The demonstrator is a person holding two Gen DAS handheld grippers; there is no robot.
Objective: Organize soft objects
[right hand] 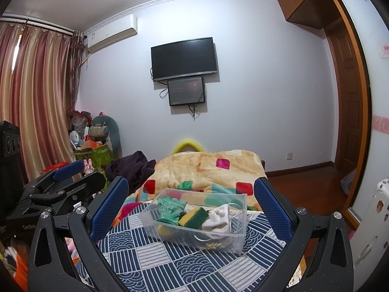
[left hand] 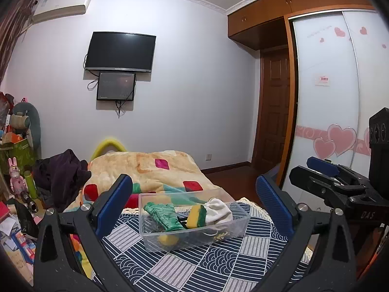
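While nothing blocks it, the clear bin [left hand: 194, 219] on the patterned cloth [left hand: 194, 262] is framed by the empty, wide-spread left gripper [left hand: 194, 209]; its long axis runs crosswise. From the right gripper [right hand: 192, 209], likewise spread and empty, a green glove [right hand: 171, 206], sponge [right hand: 193, 216] and perhaps a sock [right hand: 218, 217] are seen inside.

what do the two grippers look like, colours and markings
Both the left gripper and the right gripper are matte black, angular frames with triangular cut-outs and silver round screws. Their fingers carry blue ribbed pads. White lettering marks the side of each body. No cables or sleeves show.

left gripper [left hand: 194, 206] fingers spread, right gripper [right hand: 192, 206] likewise
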